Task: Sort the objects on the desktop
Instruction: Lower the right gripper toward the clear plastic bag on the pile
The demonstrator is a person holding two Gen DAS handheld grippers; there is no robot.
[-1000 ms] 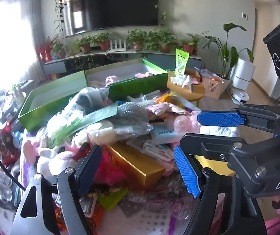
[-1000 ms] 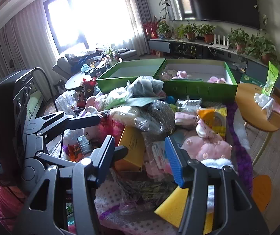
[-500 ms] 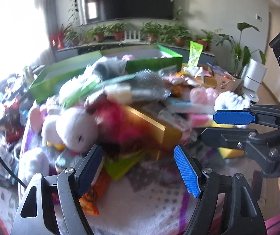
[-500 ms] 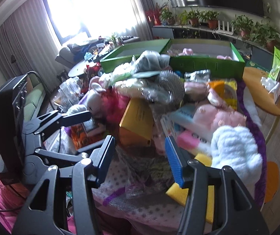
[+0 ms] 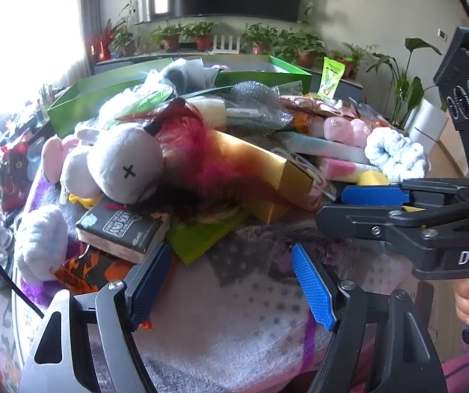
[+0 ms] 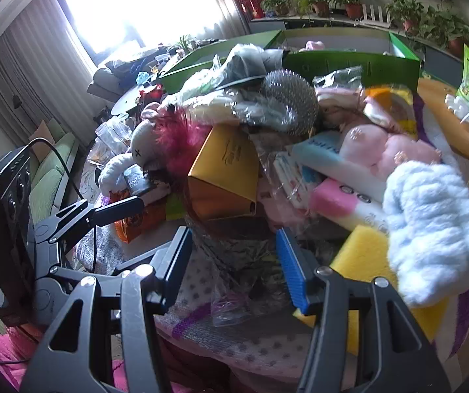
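Left gripper [image 5: 231, 283] is hovering low at the near edge of the heap, jaws standing wide apart and gripping nothing; a dotted fleece blanket [image 5: 250, 298] is lying directly beneath the gap. Right gripper [image 6: 232, 263] is likewise sitting wide and empty, with crumpled clear plastic wrap [image 6: 234, 255] showing between its blue pads [image 6: 291, 273]. In the left wrist view it is projecting in from the right side, fingers pointing toward the pile.

The desktop objects are lying in one dense mound. A grey plush toy [image 5: 126, 168] with an X-stitched eye and red-magenta hair [image 5: 198, 150] is resting on a dark boxed item [image 5: 121, 231], which is sitting beside a lime-green card [image 5: 201, 235]. A gold box [image 6: 224, 170] is leaning tilted at centre. To its right, a pink plush [image 6: 388, 150] and a pale blue fluffy item [image 6: 431, 229] are lying over a yellow sponge [image 6: 362, 255]. Green trays [image 6: 349, 62] are standing open behind the mound.
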